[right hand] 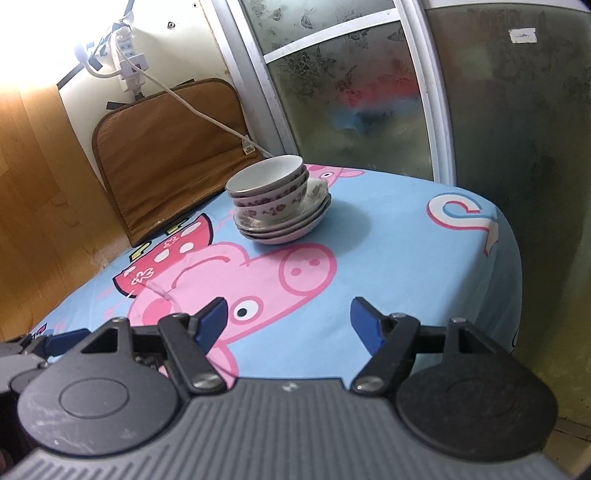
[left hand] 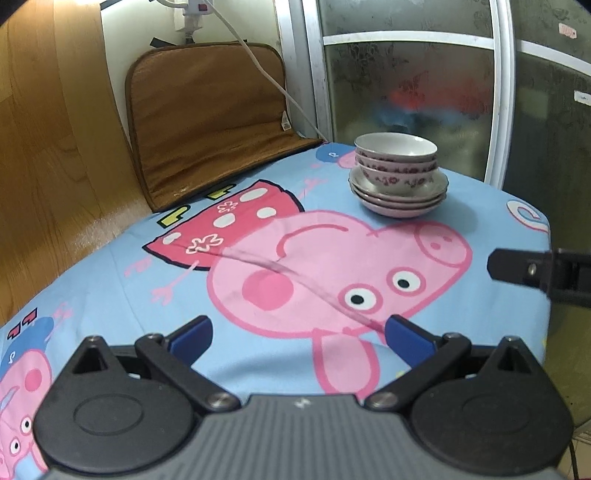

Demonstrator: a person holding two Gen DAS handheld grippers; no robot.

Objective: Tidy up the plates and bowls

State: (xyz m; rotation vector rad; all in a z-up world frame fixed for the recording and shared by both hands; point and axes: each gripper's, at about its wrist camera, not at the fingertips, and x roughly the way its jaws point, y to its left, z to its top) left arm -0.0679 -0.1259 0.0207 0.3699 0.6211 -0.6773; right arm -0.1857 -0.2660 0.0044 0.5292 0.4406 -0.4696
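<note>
Gaping empty, left gripper (left hand: 298, 334) and right gripper (right hand: 287, 319) face stacked bowls (left hand: 396, 159); door sticker (left hand: 567, 30) seems illegible.

Your left tool (left hand: 299, 334) is held low and roughly level, its two blue-padded fingers (left hand: 192, 334) spread wide apart with nothing between them. Your right tool (right hand: 288, 321) sits in much the same pose, tilted slightly, its blue fingers (right hand: 212, 321) also parted wide and holding nothing. The two tools are side by side: from the left wrist view, a black finger of the right tool (left hand: 517, 271) reaches in ahead and to the right of your left tool, and from the right wrist view, part of the left tool (right hand: 55, 341) shows just beside your right tool's left finger.
</note>
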